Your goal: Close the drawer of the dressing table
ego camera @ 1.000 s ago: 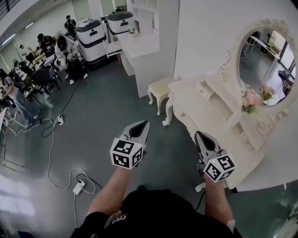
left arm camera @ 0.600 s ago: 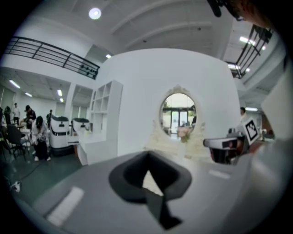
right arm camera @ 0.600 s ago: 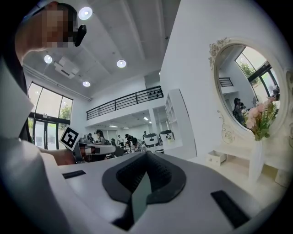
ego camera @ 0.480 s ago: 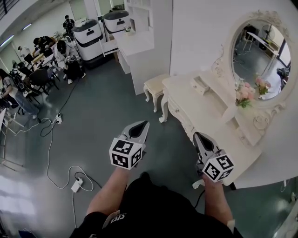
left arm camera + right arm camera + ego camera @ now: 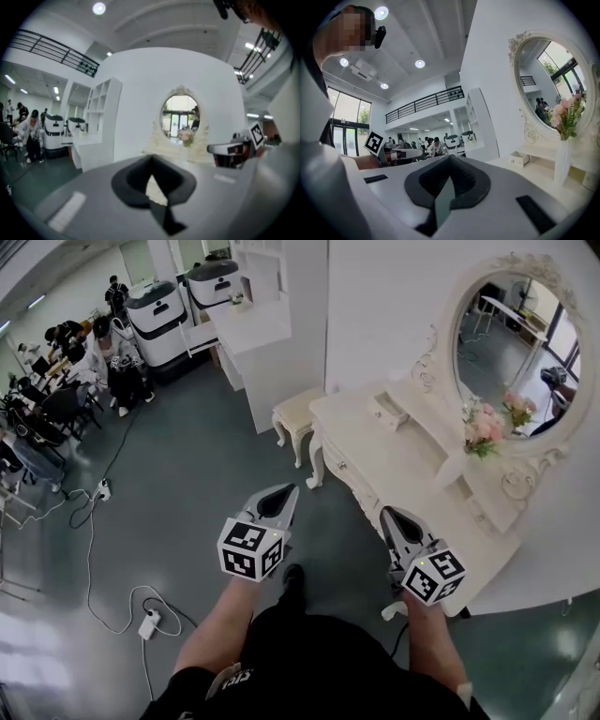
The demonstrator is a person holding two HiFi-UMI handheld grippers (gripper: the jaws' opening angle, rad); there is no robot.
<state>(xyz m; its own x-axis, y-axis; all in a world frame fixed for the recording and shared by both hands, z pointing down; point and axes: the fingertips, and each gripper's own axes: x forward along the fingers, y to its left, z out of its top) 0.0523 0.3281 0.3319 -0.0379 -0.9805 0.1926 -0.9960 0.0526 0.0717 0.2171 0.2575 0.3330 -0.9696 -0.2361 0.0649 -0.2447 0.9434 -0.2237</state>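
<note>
left gripper [image 5: 280,490], right gripper [image 5: 390,515] closed (empty)

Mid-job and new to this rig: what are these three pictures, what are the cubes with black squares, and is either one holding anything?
No robot arm here: a person holds a two-jaw gripper in each hand, and the marker cubes are part of those. The wide picture is from a camera on the person's head, looking down at the left gripper and right gripper. The other two come from a camera riding on each gripper, looking along its jaws. Both pairs of jaws are shut, with nothing between them. Ahead stands a dressing table with an oval mirror, pink flowers and a small drawer sticking out on its top; neither gripper touches it.
</note>
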